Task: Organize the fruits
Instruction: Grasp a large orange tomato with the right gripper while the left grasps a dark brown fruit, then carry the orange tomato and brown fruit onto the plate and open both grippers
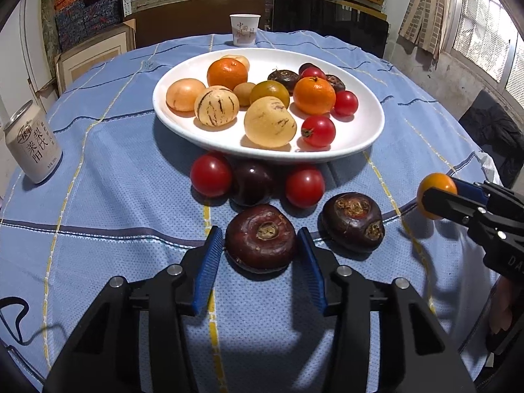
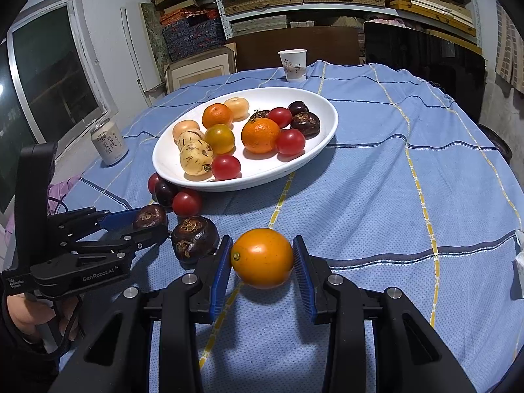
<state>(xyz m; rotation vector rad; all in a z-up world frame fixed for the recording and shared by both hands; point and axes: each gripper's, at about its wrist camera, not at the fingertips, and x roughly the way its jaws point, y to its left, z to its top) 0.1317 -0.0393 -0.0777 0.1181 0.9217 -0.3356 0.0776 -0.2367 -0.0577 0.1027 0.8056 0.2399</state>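
A white oval plate (image 1: 366,137) (image 2: 321,137) on the blue cloth holds several oranges, red tomatoes, pale striped melons and dark water chestnuts. My left gripper (image 1: 260,245) (image 2: 150,221) is shut on a dark water chestnut (image 1: 260,237) (image 2: 149,216) resting on the cloth. My right gripper (image 2: 262,260) (image 1: 437,201) is shut on a small orange (image 2: 262,257) (image 1: 437,185), low over the cloth. A second water chestnut (image 1: 353,221) (image 2: 193,237) lies between the two grippers. Two red tomatoes (image 1: 211,175) (image 1: 304,186) and a dark plum (image 1: 252,181) lie against the plate's near rim.
A drink can (image 1: 32,144) (image 2: 108,142) stands at the left of the table. A paper cup (image 1: 244,29) (image 2: 293,64) stands behind the plate. Dark chairs and shelves of boxes are behind the table. The round table's edge curves close on the right.
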